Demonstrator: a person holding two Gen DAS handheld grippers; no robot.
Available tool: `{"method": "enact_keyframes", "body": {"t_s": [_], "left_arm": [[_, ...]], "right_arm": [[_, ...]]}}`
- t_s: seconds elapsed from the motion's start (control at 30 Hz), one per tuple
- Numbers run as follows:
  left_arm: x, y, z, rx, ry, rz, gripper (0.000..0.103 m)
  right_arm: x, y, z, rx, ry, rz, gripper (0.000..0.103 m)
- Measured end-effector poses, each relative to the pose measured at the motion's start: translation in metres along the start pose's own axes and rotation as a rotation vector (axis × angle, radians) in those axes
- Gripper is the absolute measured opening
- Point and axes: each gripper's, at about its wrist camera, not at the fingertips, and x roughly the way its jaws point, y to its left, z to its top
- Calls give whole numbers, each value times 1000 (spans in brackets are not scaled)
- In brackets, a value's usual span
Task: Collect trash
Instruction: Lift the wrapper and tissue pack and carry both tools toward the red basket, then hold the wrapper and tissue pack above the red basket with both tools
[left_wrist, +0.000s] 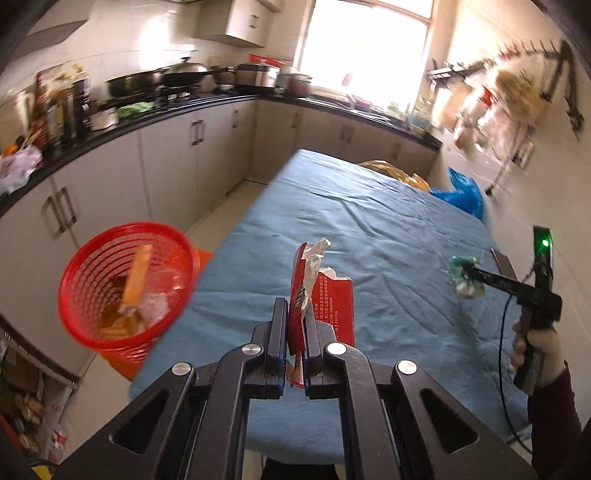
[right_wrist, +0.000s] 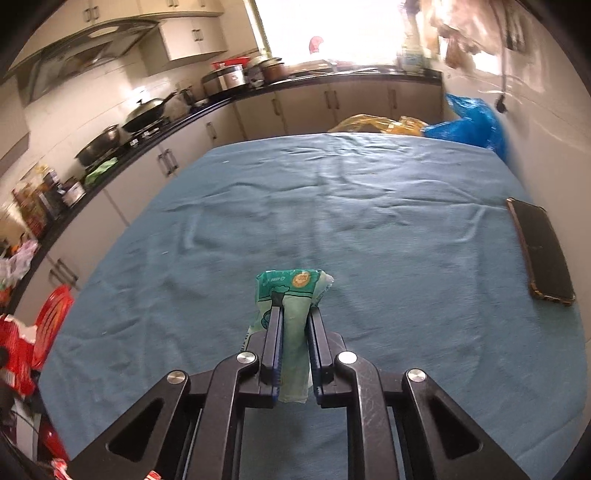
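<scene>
left wrist view: left hand-held gripper (left_wrist: 295, 317) is clamping a red packet (left_wrist: 325, 299) beside a red basket (left_wrist: 125, 280); right wrist view alone is showing a phone (right_wrist: 541, 251), right hand-held gripper (right_wrist: 295, 321) pinching a green wrapper (right_wrist: 291, 295).

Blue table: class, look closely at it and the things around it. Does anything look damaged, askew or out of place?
The red packet in the left claw is torn open, foil lining sticking out. The green wrapper in the right claw is crumpled. A phone lies by the blue table's right edge, not trash.
</scene>
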Motion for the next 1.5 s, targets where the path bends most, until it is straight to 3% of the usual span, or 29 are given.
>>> {"method": "enact_keyframes", "body": {"t_s": [0.4, 0.63, 1.17, 1.5], "left_arm": [[-26, 93, -3, -147, -59, 132, 6], [-26, 126, 5, -162, -73, 208, 6], [7, 141, 25, -37, -62, 376, 6], [19, 150, 29, -26, -44, 396, 6]], "right_arm": [[6, 115, -5, -130, 31, 190, 14], [15, 184, -4, -202, 58, 304, 14], [57, 327, -8, -322, 132, 498, 14], [71, 351, -10, -326, 152, 526, 14]]}}
